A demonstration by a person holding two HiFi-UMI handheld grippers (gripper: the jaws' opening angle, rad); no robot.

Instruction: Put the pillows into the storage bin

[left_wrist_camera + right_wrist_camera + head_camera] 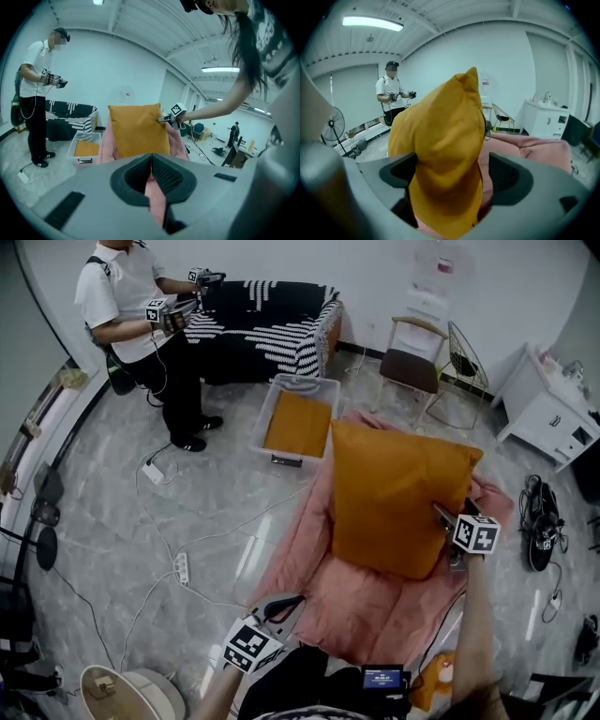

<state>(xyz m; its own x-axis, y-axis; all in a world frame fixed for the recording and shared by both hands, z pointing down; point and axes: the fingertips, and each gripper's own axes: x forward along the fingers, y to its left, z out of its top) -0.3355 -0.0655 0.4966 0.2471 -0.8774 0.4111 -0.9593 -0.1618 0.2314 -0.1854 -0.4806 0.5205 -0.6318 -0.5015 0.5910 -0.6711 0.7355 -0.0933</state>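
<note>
I count two orange pillows, one storage bin and two grippers of mine.

Far to the left, by the floor's far edge, another person (127,296) stands and holds two grippers too. Next to them is one black and white striped sofa (267,324).

In front of the sofa, on the floor, sits the clear storage bin (302,381). The first pillow (298,425) already lies flat inside it.

My left gripper (295,600) is low down at the near left edge of the big pink blanket (356,610). Its jaws are closed tight together. A strip of pink cloth shows in the slit behind them, but I cannot tell if they pinch it.

The pink blanket is spread on the floor, from just beside the bin down toward me.

The second pillow (394,502) stands up on its edge over the far right part of the blanket, near the bin but not in it.

My right gripper (441,512) is at that pillow's right edge. Its jaws are as wide apart as they go. A corner of the pillow hangs between them. The cloth lies against the left jaw, and there is a gap at the right jaw, so they do not squeeze it.

Past the pillow, by the far wall, are two chairs (412,357). To the right of them is one white cabinet (544,409).
</note>
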